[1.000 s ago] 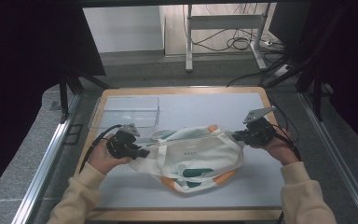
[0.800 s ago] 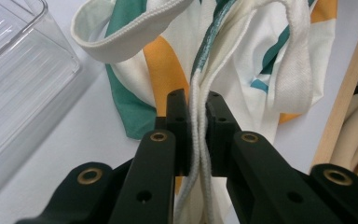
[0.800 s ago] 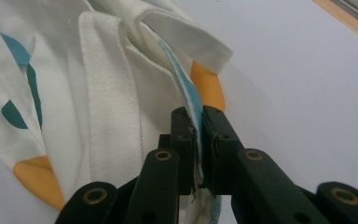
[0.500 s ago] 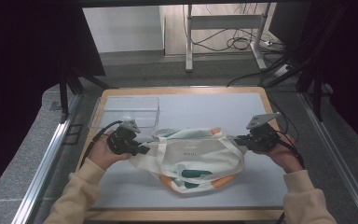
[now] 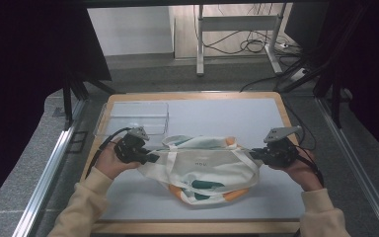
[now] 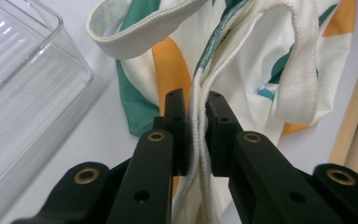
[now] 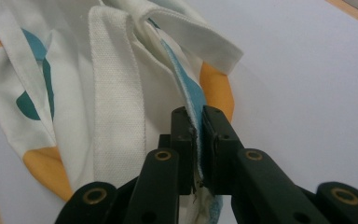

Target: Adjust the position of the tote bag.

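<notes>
Left tongs (image 5: pixel 154 158), right tongs (image 5: pixel 253 154) pinch opposite bag (image 5: pixel 202 165) edges.

1. The cloth bag (image 5: pixel 202 165), lying near the front edge of the desk (image 5: pixel 256 116), bears one short line of small dark print in the middle of its white upper panel; the letters are too small and blurred to read.
2. No other text, label, brand, number or sign can be read anywhere.

You've got one tote bag (image 5: pixel 205 165) between two grippers, plus one clear plastic box (image 5: pixel 135 117) beyond your left gripper (image 5: pixel 153 158).
</notes>
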